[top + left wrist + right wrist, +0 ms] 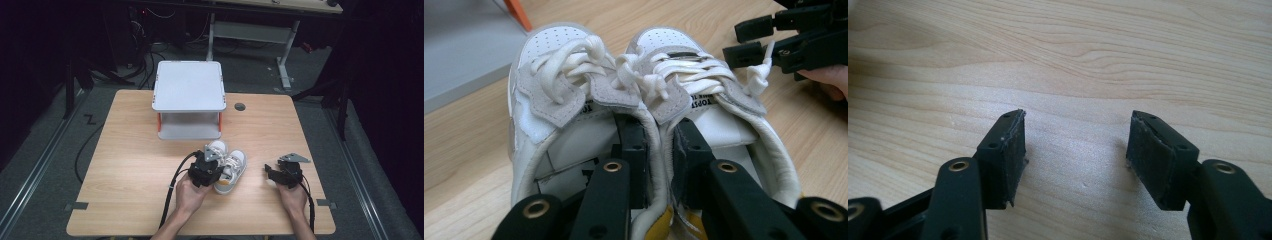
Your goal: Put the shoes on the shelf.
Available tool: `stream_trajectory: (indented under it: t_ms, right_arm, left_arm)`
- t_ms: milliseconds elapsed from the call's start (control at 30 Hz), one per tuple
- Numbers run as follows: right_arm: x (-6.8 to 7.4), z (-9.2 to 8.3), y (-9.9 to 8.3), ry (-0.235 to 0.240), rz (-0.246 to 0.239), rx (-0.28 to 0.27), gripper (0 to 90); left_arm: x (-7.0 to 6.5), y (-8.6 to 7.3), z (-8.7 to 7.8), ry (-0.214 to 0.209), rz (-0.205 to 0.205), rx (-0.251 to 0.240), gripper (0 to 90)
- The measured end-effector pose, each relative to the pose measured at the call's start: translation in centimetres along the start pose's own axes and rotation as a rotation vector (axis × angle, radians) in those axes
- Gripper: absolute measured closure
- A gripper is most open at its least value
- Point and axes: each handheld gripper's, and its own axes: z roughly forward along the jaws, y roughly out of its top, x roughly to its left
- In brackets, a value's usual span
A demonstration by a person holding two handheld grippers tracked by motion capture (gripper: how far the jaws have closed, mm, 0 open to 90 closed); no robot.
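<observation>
Two small white sneakers with thick white laces sit side by side at mid-table, the left shoe (216, 148) (549, 75) and the right shoe (235, 167) (704, 75). My left gripper (218, 169) (659, 135) has one jaw inside each shoe and pinches their two inner collars together. The right shoe shows a yellow sole edge near the heel. My right gripper (270, 172) (1075, 145) hovers open over bare wood to the right of the shoes, nothing between its pads. Its jaws (749, 40) also appear past the shoes in the left gripper view.
A grey two-level rack (189, 85) with orange posts stands at the back centre of the wooden table (130, 150), just beyond the shoes. A round cable hole (240, 106) lies to its right. Cables trail from both grippers toward the near edge.
</observation>
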Motion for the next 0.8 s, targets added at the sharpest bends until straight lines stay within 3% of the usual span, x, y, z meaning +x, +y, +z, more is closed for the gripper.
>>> stream_trajectory:
  t_ms: [167, 400, 433, 533, 700, 800]
  right_arm:
    - [-0.2, -0.1, -0.1, 0.013, 0.007, -0.011, 51.3]
    - [-0.3, -0.2, -0.1, 0.053, 0.005, -0.018, 61.9]
    - [-0.3, -0.2, -0.1, 0.051, -0.002, -0.018, 62.8]
    - [-0.1, -0.2, -0.1, 0.048, -0.018, -0.018, 65.3]
    - [0.1, -0.2, -0.1, 0.051, -0.035, -0.020, 70.6]
    - [0.2, -0.3, -0.1, 0.053, -0.048, -0.039, 72.1]
  left_arm:
    - [1.6, 0.3, -1.0, 0.039, -0.008, -0.013, 78.4]
    - [4.8, 0.8, -1.6, 0.103, -0.058, -0.028, 78.4]
    - [4.8, 0.8, -1.6, 0.103, -0.058, -0.028, 78.4]
    - [6.4, 1.3, -1.6, 0.159, -0.061, -0.030, 78.4]
    - [7.8, 1.8, -1.0, 0.186, -0.094, -0.046, 78.4]
    - [8.1, 1.9, -0.7, 0.200, -0.087, -0.049, 78.4]
